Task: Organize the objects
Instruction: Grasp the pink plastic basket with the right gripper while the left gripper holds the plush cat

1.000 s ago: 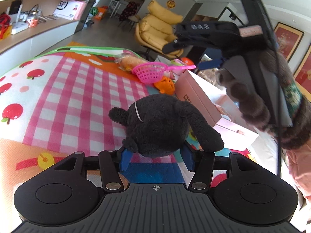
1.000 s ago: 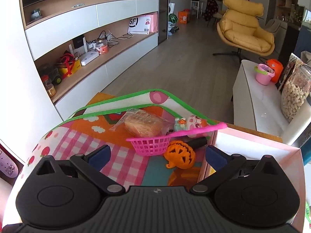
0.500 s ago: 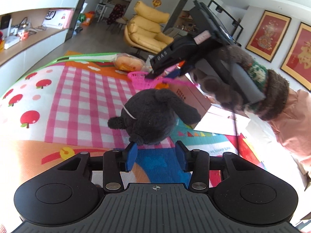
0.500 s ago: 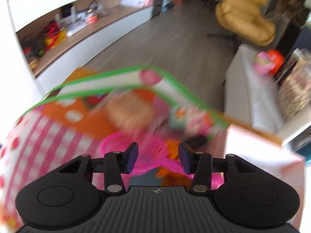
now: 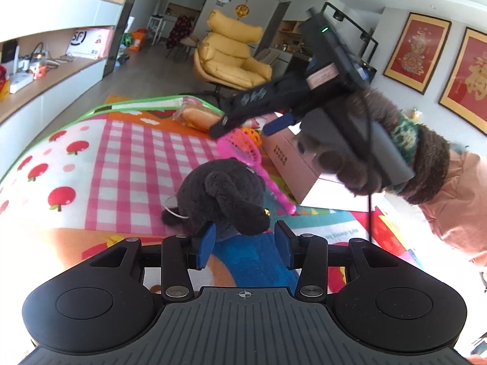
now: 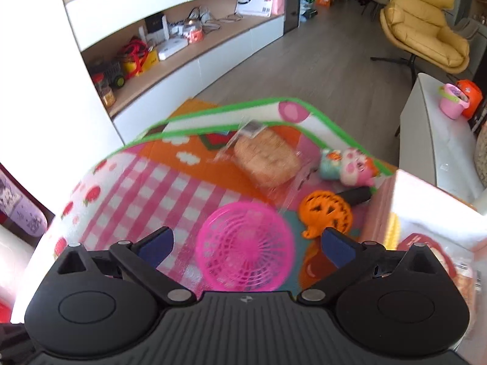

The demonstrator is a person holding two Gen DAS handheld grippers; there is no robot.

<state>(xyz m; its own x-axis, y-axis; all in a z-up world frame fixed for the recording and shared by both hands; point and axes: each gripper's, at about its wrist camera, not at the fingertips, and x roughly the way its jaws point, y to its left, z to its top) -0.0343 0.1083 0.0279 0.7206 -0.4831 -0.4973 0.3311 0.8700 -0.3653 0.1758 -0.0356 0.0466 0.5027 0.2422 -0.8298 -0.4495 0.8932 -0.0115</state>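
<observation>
A black plush toy [image 5: 222,194] sits at the tips of my left gripper [image 5: 243,243], which is shut on its lower end and holds it just above the play mat [image 5: 127,158]. My right gripper [image 6: 246,232] points steeply down over a pink toy sieve [image 6: 246,255]. Its jaws are opening wide with the sieve bowl between them, and the pads do not touch it. In the left wrist view the right gripper [image 5: 245,127] hangs over the sieve [image 5: 243,149], held by a gloved hand [image 5: 365,164].
An orange pumpkin ball [image 6: 325,213], a bagged bread loaf [image 6: 264,161] and a pig toy [image 6: 350,167] lie beyond the sieve. A pink box [image 5: 292,161] stands open to the right. The mat's far edge drops to the floor. A white bench [image 6: 441,140] stands behind.
My left gripper closed in on the plush, lifted it slightly and rolled. My right gripper dropped over the sieve; its jaws narrowed, then spread wide again.
</observation>
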